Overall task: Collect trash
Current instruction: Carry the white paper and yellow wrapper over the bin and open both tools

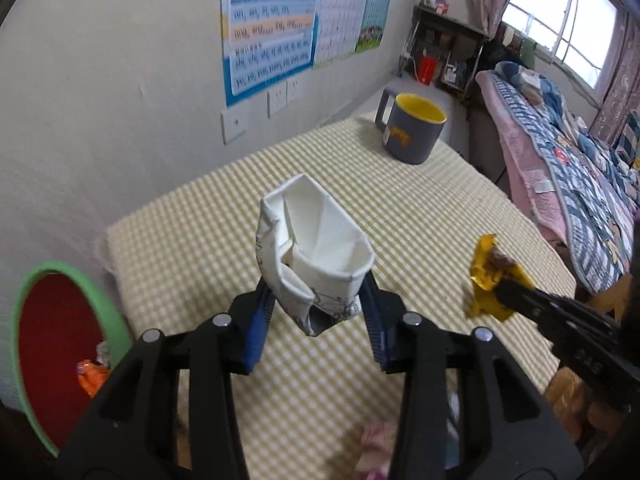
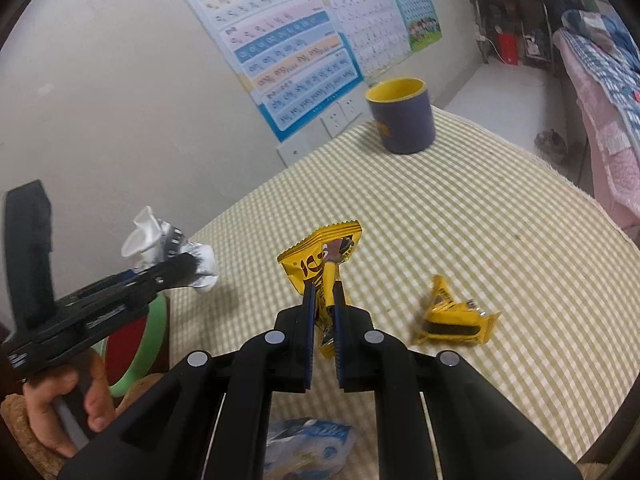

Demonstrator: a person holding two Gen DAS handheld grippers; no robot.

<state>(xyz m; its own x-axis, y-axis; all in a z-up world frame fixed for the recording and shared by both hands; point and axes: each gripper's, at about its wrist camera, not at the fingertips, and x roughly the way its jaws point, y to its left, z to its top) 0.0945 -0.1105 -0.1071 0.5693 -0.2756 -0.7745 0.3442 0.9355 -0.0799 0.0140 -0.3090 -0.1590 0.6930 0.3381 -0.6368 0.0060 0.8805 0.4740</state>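
Note:
A crumpled white paper cup [image 1: 316, 240] is pinched at its base by my left gripper [image 1: 318, 292], which holds it above the yellow checked tablecloth [image 1: 420, 216]. The right wrist view shows the same cup [image 2: 148, 236] in the left gripper [image 2: 188, 268] at the left, above the bin. My right gripper [image 2: 324, 290] is shut on a yellow snack wrapper [image 2: 316, 252], lifted off the cloth; that wrapper [image 1: 486, 276] also shows at the right of the left wrist view. A second yellow wrapper [image 2: 456, 320] lies on the cloth to the right.
A bin with a green rim [image 1: 60, 268] and red inside stands left of the table, with orange trash [image 1: 90, 376] in it. A grey mug with a yellow inside [image 1: 416, 128] stands at the far end. A blue and white packet [image 2: 308, 440] lies near the front edge. A bed [image 1: 560, 160] is on the right.

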